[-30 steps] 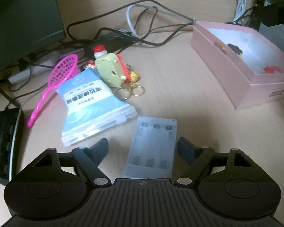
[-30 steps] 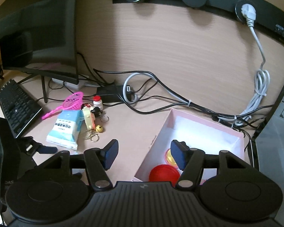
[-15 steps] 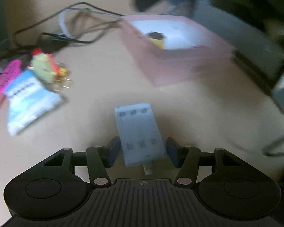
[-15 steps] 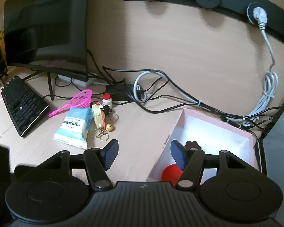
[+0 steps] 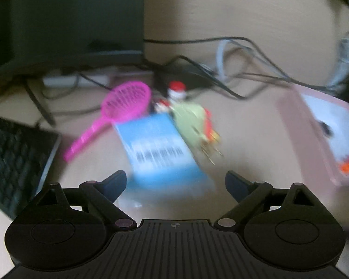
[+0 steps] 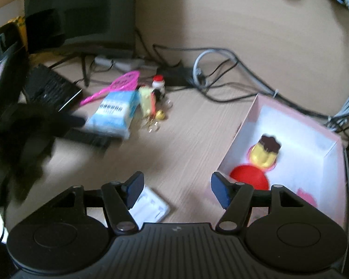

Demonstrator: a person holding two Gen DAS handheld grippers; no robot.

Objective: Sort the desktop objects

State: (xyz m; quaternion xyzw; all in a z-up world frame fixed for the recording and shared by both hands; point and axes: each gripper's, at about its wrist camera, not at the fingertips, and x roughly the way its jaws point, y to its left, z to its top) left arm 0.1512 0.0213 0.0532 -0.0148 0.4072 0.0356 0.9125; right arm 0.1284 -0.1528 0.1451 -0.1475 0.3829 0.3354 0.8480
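A dark flat monitor (image 6: 81, 14) stands at the back of the wooden desk (image 6: 186, 134). A black keyboard (image 6: 50, 88) lies left. Tangled black and grey cables (image 6: 221, 69) run along the wall.

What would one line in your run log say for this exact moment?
left gripper: jaws opening, nothing held, over blue packet | right gripper: jaws opening, empty, by pink box | white case: on desk

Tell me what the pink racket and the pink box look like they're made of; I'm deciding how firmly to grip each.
Pink racket: probably moulded plastic, given its uniform bright colour, thin handle and grid mesh head. Pink box: likely cardboard, matte pink outside and white inside, with thin straight walls and sharply folded corners. Blur hides finer surface detail.
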